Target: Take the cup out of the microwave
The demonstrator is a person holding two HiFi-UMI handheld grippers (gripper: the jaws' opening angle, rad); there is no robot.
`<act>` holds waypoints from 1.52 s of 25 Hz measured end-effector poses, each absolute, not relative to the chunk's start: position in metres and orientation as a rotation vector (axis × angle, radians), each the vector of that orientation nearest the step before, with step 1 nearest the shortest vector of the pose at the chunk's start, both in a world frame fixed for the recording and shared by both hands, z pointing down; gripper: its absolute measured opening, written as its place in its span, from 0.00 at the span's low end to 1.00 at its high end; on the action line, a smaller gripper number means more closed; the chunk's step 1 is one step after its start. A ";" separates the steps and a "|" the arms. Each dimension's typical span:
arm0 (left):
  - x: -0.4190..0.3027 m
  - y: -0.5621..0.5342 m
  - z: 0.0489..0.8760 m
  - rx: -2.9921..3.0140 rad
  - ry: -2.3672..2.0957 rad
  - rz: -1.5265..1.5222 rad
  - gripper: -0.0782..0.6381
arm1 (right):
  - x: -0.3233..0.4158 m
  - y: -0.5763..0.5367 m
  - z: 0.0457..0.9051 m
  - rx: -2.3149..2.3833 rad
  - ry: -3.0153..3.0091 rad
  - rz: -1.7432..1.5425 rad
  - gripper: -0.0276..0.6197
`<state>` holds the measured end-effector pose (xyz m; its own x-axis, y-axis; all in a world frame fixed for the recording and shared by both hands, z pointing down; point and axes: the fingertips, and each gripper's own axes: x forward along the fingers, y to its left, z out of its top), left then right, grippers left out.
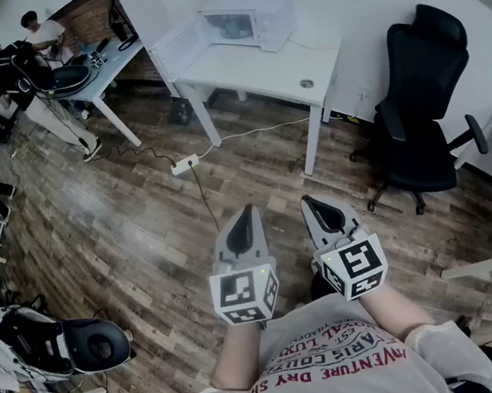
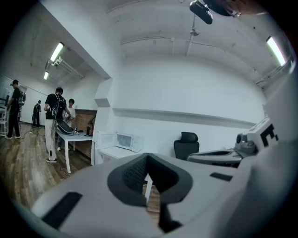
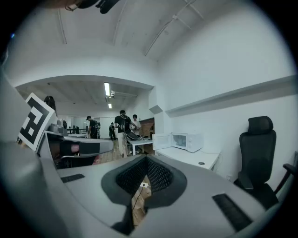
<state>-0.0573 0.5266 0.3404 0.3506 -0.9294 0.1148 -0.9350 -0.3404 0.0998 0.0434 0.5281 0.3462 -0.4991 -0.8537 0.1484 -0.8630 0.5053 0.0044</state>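
A white microwave stands at the back of a white table across the room, its door swung open to the left. No cup shows inside from here. The microwave is small and distant in the left gripper view, and so is the microwave in the right gripper view. My left gripper and right gripper are side by side in front of my chest, well short of the table, both pointing towards it. Each is shut with nothing between its jaws, as with the left gripper and right gripper up close.
A black office chair stands right of the table. A power strip and its cable lie on the wooden floor between me and the table. People stand by another table at far left. A small round item sits on the table.
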 end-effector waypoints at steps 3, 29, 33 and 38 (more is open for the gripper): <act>-0.059 0.522 0.342 2.459 -1.701 0.047 0.12 | 0.041 0.523 0.348 1.498 -2.608 0.123 0.06; -0.004 0.385 0.355 2.384 -1.749 0.053 0.12 | 0.092 0.381 0.355 1.361 -2.695 0.205 0.06; 0.018 0.347 0.348 2.373 -1.772 0.020 0.12 | 0.111 0.345 0.344 1.328 -2.716 0.169 0.06; 0.040 0.312 0.355 2.351 -1.771 0.031 0.12 | 0.132 0.312 0.346 1.321 -2.718 0.199 0.06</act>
<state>0.0398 0.3117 0.3548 0.2827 -0.9497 0.1350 -0.9537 -0.2633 0.1450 0.1325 0.3119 0.3458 -0.6144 -0.7729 0.1584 -0.7877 0.6122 -0.0684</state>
